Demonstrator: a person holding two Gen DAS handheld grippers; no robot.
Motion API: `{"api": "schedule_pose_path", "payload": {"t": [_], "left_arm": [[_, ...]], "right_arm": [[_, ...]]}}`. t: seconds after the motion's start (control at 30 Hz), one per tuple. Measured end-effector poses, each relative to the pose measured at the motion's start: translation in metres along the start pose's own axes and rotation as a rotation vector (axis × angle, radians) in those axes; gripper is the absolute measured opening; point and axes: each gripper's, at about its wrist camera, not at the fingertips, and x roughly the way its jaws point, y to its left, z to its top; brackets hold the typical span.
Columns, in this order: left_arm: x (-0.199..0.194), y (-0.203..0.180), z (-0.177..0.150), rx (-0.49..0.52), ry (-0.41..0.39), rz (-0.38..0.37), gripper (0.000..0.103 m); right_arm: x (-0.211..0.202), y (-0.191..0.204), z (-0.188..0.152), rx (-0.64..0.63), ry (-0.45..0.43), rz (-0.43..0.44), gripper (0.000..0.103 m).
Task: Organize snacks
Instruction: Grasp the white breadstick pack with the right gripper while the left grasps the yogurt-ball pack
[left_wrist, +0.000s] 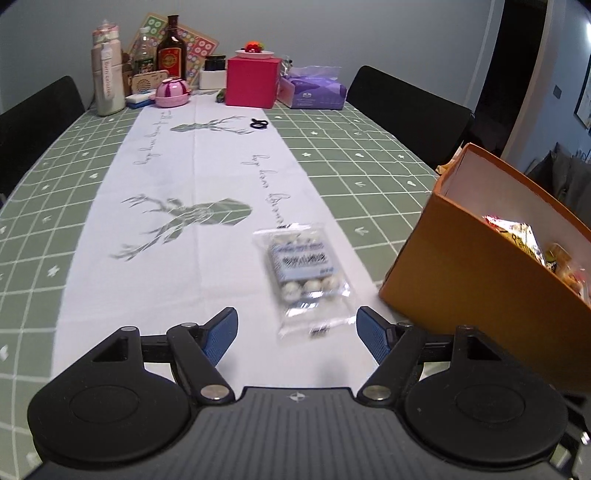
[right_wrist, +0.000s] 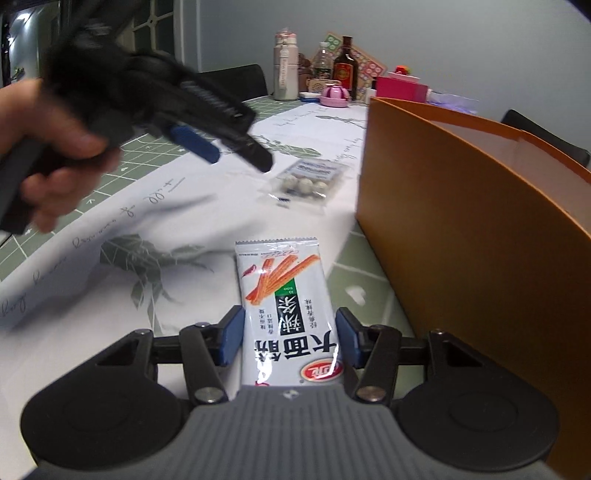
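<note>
White snack packet (right_wrist: 286, 314) lies flat on the table (right_wrist: 184, 229), just beside the orange box (right_wrist: 461, 229), between the right gripper (right_wrist: 290, 338) jaws; these stand narrow at its long edges, though whether the pads press cannot be told. Judged light, thin, crinkly and slippery; best gripped across its width, mid-length. Clear bag of round sweets (left_wrist: 304, 273) lies ahead of the left gripper (left_wrist: 297, 328), which stands wide and empty. Box already holds wrapped snacks (left_wrist: 524, 240).

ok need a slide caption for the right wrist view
Right claw straddles a white spicy-strip packet beside the orange box; left claw nears a clear candy bag.
</note>
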Motion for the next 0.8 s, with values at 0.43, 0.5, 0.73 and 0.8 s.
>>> {"api": "schedule_pose_path", "payload": {"t": [0.43,0.5,0.73,0.8], "left_arm": [[0.067,-0.018,0.028,0.001,0.040,0.094,0.088],[0.070,-0.019,0.026,0.021,0.052,0.110,0.086],[0.058,-0.013,0.011,0.040,0.042,0.058,0.071],[0.050,-0.011,0.002,0.049,0.042,0.049,0.071]], "right_arm": [[-0.009,-0.006,-0.008,0.034,0.003,-0.036,0.054],[-0.010,-0.006,-0.009,0.034,0.001,-0.036,0.054],[-0.009,-0.007,-0.009,0.036,-0.002,-0.040,0.055],[-0.009,-0.007,-0.010,0.036,-0.003,-0.042,0.055]]}}
